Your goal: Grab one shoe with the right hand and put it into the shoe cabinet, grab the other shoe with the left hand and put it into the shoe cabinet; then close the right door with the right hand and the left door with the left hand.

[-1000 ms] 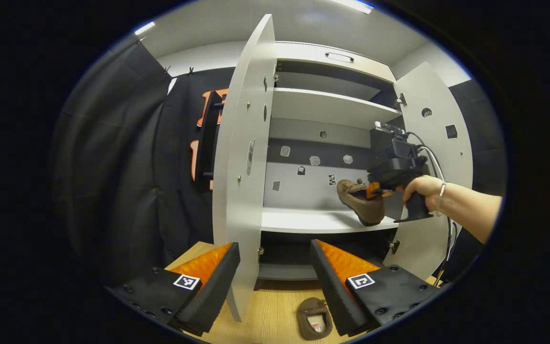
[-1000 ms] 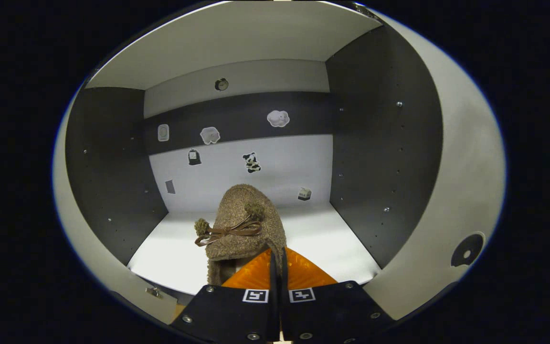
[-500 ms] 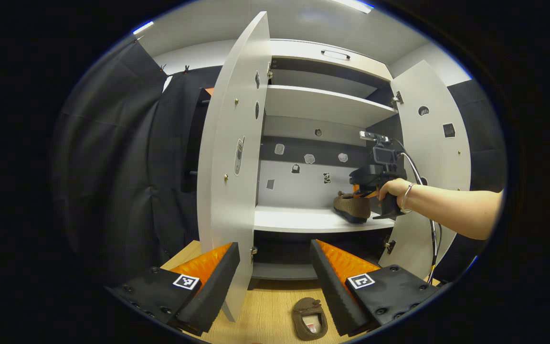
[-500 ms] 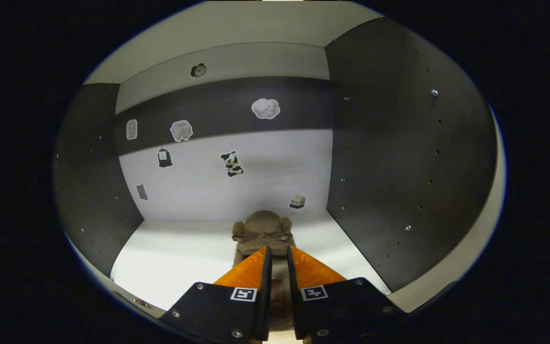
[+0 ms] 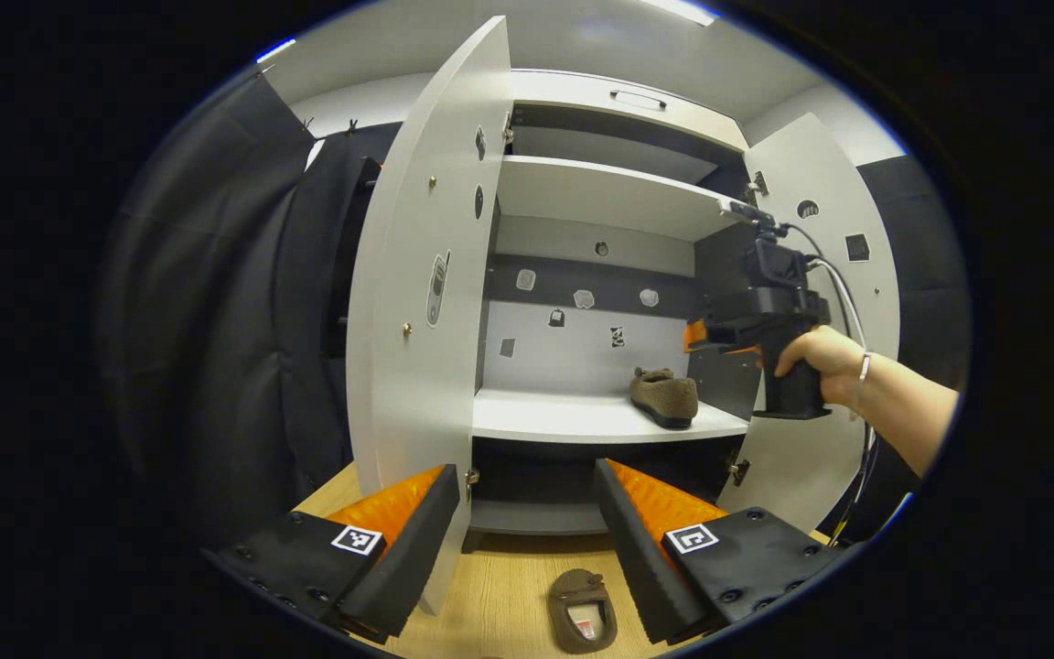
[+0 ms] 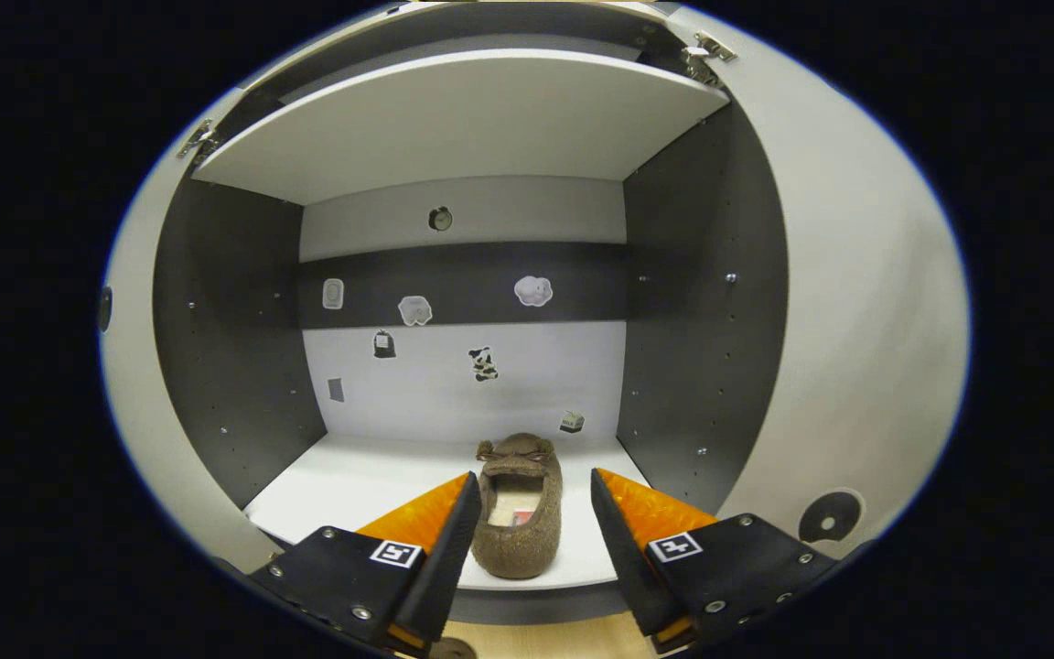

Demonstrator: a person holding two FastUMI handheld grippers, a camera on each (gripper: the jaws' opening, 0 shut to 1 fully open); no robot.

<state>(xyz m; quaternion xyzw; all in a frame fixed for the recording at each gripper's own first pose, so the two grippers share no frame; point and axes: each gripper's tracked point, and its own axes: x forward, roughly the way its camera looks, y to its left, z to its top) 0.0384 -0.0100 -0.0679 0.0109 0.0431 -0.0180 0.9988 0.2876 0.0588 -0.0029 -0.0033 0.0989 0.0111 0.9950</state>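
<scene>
A brown fuzzy shoe (image 6: 518, 513) (image 5: 664, 395) lies flat on the white middle shelf (image 6: 371, 480) of the shoe cabinet, toe toward the back wall. My right gripper (image 6: 532, 508) is open, its orange fingers either side of the shoe's heel and apart from it. In the left gripper view a hand holds the right gripper (image 5: 756, 320) in front of the cabinet's right side. The other brown shoe (image 5: 582, 611) lies on the wooden floor between my left gripper's (image 5: 527, 494) open fingers, below them.
Both cabinet doors stand open: the left door (image 5: 426, 265) edge-on near my left finger, the right door (image 5: 833, 275) behind the hand. An upper shelf (image 5: 600, 192) and a dark bottom compartment (image 5: 536, 476) are visible. Black cloth hangs at the left.
The right gripper set the shoe on the middle shelf, opened, and pulled back out of the cabinet. The left gripper stayed open and shifted only slightly.
</scene>
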